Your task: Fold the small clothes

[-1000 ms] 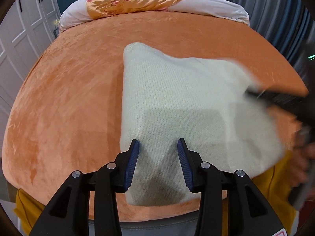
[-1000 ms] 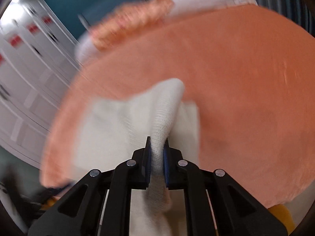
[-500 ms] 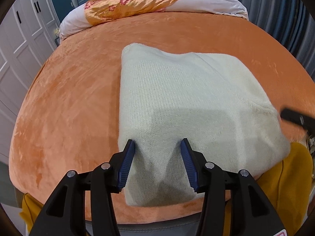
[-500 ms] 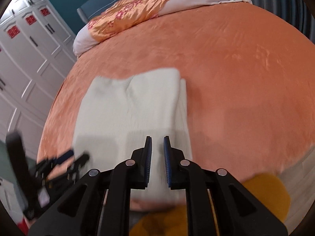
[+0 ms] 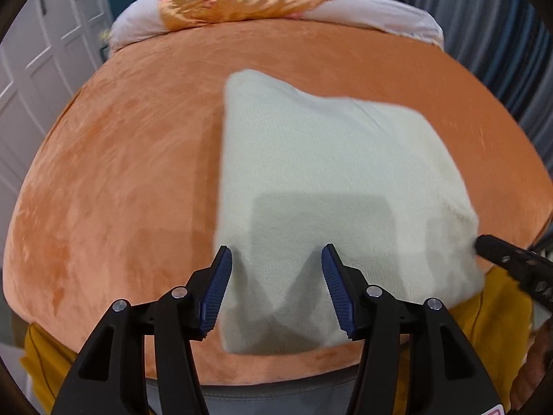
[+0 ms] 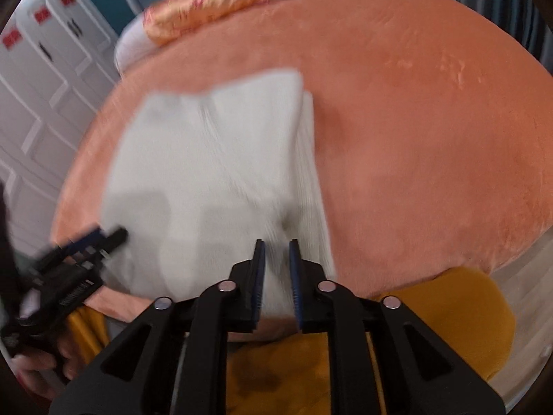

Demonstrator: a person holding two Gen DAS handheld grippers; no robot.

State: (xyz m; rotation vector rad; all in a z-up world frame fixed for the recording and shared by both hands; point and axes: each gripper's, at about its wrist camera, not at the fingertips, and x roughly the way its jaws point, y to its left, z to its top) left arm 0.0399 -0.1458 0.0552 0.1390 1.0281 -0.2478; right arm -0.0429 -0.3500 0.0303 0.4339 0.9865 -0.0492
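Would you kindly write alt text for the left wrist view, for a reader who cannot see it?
A folded cream knit garment lies flat on an orange plush bedspread, with the left gripper above its near edge, blue-padded jaws open and empty. The tip of the right gripper enters at the right; a gold floral pillow sits at the far end.

Left wrist view: looks along own fingers, tilted steeply down, from near edge of bed (image 5: pixel 114 180), close above near left part of folded cloth (image 5: pixel 331 180). Right wrist view: same steep tilt, close above cloth's (image 6: pixel 207 159) near right corner. Both face headboard end. Shared: cloth, orange blanket, pillow (image 5: pixel 242 3) (image 6: pixel 211 0), white wardrobe (image 6: pixel 38 79). Each view catches other gripper at frame edge.
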